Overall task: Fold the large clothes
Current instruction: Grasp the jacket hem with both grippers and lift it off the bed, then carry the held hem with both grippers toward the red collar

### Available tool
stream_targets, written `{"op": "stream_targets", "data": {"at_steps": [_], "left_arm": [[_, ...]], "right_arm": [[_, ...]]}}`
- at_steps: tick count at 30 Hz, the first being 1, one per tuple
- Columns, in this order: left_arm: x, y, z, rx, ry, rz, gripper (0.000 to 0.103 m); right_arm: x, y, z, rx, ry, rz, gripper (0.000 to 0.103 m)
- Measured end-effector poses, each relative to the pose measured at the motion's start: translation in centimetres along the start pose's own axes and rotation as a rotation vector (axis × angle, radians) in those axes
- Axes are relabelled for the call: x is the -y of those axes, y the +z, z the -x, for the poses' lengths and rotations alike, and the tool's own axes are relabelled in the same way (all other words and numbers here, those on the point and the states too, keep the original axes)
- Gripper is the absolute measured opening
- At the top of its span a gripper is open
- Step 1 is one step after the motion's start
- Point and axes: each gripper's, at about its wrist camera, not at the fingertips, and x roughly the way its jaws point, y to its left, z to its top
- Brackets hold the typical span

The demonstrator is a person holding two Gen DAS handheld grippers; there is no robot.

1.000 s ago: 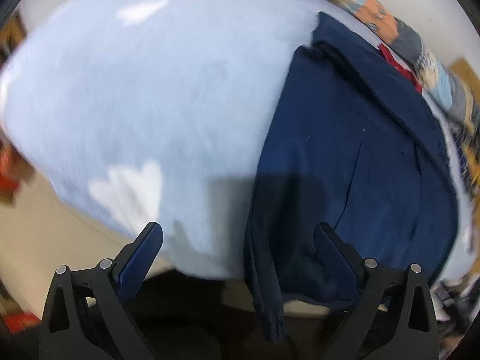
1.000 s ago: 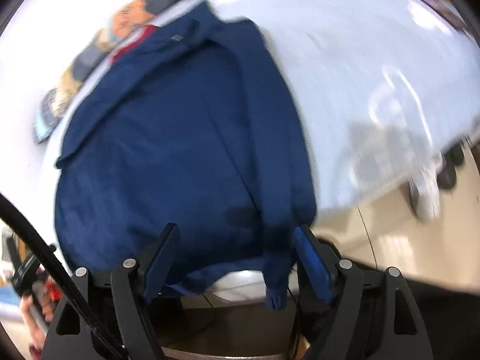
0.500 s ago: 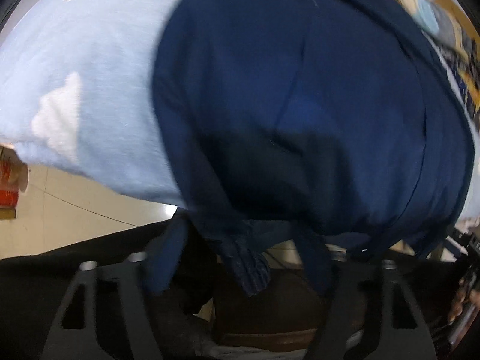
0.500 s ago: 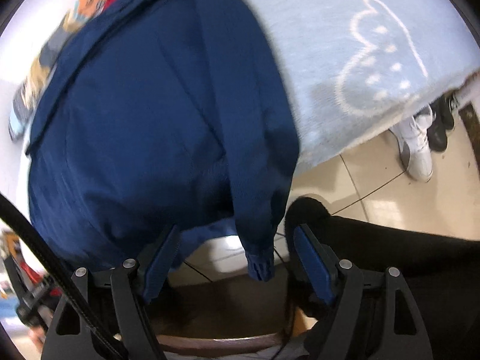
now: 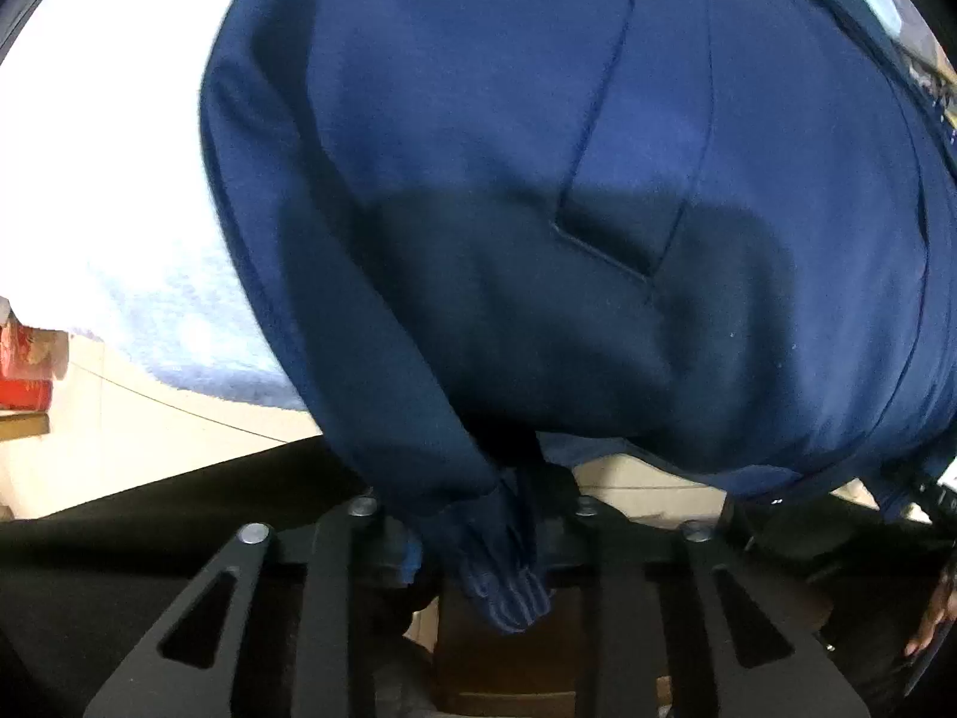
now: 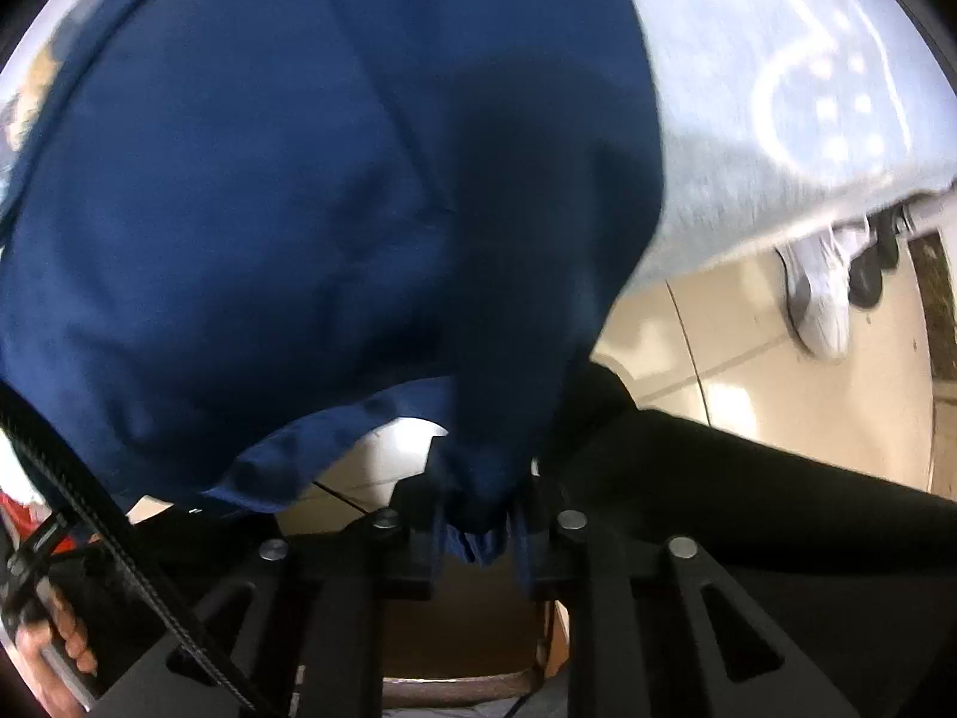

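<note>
A large navy blue jacket (image 5: 538,179) lies on a light blue blanket (image 5: 149,251) and hangs over its near edge. My left gripper (image 5: 478,514) is shut on the left sleeve just above its ribbed cuff (image 5: 502,592). In the right wrist view the same jacket (image 6: 269,179) fills the frame. My right gripper (image 6: 478,514) is shut on the right sleeve's cuff end (image 6: 478,538), which bunches between the jaws. The fingertips of both grippers are mostly hidden by cloth.
The blanket (image 6: 807,90) with white patterns covers the surface and ends at a near edge. Below is a pale tiled floor (image 6: 747,359) with white and dark shoes (image 6: 819,299). A red box (image 5: 24,371) stands at far left. The person's dark trousers (image 6: 747,478) are close.
Both grippers moved in close to the hanging sleeves and went from open to shut, each closing on a sleeve near its cuff. The jacket now fills both views.
</note>
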Motion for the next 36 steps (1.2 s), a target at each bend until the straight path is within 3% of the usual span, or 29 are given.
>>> {"op": "stream_targets", "data": {"at_steps": [5, 8, 11, 17, 23, 36], "left_arm": [[-1.0, -1.6, 3.4, 0.057, -0.08, 0.029, 0.016], [-1.3, -1.9, 6.4, 0.115, -0.185, 0.038, 0.015], [-1.2, -1.3, 9.6, 0.221, -0.236, -0.004, 0.014], [-1.3, 0.1, 14.3, 0.37, -0.258, -0.049, 0.013], [-2.8, 0.7, 16.4, 0.448, -0.272, -0.064, 0.013], [-1.3, 9.3, 22.5, 0.579, -0.284, -0.028, 0.013]], "right_arm": [[-0.7, -1.8, 4.1, 0.064, 0.113, 0.042, 0.016], [-1.0, -2.7, 7.7, 0.113, 0.188, 0.107, 0.016], [-0.5, -2.6, 11.4, 0.179, 0.261, 0.138, 0.015], [1.0, -0.3, 15.5, 0.311, 0.336, 0.166, 0.015], [0.6, 1.8, 19.1, 0.431, 0.402, 0.194, 0.014], [0.3, 9.7, 23.4, 0.572, 0.449, 0.153, 0.014]]}}
